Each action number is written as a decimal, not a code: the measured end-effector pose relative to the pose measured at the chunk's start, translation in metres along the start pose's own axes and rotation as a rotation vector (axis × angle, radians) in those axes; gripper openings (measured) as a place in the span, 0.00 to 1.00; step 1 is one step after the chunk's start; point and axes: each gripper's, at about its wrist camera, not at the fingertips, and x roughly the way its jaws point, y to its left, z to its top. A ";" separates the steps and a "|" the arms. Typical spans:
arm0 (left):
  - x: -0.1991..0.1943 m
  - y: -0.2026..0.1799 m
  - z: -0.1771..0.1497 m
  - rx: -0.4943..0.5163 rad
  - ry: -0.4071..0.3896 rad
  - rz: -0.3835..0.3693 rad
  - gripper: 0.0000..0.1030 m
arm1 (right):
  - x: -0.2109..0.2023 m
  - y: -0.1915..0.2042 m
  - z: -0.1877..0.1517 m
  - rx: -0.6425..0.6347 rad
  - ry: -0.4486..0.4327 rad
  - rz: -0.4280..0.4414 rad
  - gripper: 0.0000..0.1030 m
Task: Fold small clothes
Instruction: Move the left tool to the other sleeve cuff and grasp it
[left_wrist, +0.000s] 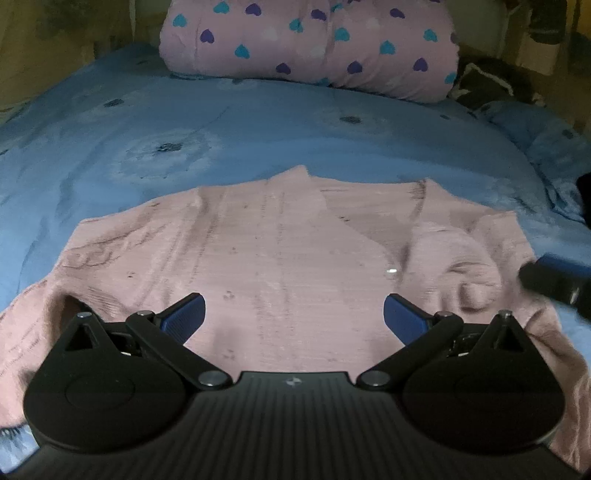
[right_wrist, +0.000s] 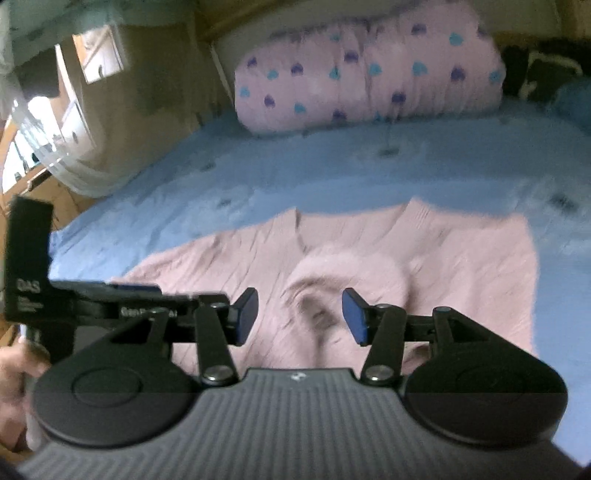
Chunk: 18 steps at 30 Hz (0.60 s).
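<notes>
Pink knitted sweater (left_wrist: 280, 254), soft and ribbed, lies spread flat on the blue bedspread (left_wrist: 221, 129) directly beneath both tongs, its V-shaped neckline pointing toward the far end of the bed. A small bright button or stud shows near the middle of the garment in the left wrist view.

Left tongs (left_wrist: 294, 317): black frame with blue ribbed pads, standing wide apart above the lower part of the sweater, nothing between the pads. No contact with the fabric can be confirmed.

Right tongs (right_wrist: 300, 316): same black-and-blue build, pads parted to a moderate gap, nothing gripped. Below them the sweater fabric is bunched into a rounded fold on the garment's right side, where a sleeve appears laid over the body. The picture is blurred, so finer detail of the fold cannot be read. In the right wrist view, the left tongs appear at the left edge, and part of a hand (right_wrist: 14, 376) shows there, holding that tool.

Beyond the sweater, the bedspread runs bare, with faint dark flower marks. At the head of the bed rests a pink padded quilt with blue and purple hearts (left_wrist: 314, 44), rolled into a bundle. A dark cloth (left_wrist: 487, 79) lies beside it at the right.
</notes>
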 end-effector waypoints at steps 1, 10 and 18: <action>0.000 -0.005 -0.002 0.001 0.002 -0.001 1.00 | -0.006 -0.005 0.002 -0.003 -0.021 -0.017 0.52; -0.019 -0.062 -0.009 0.011 -0.086 -0.031 1.00 | -0.007 -0.087 -0.002 0.247 0.020 -0.339 0.53; -0.001 -0.138 0.006 0.243 -0.161 0.024 1.00 | -0.002 -0.112 -0.014 0.330 0.091 -0.384 0.54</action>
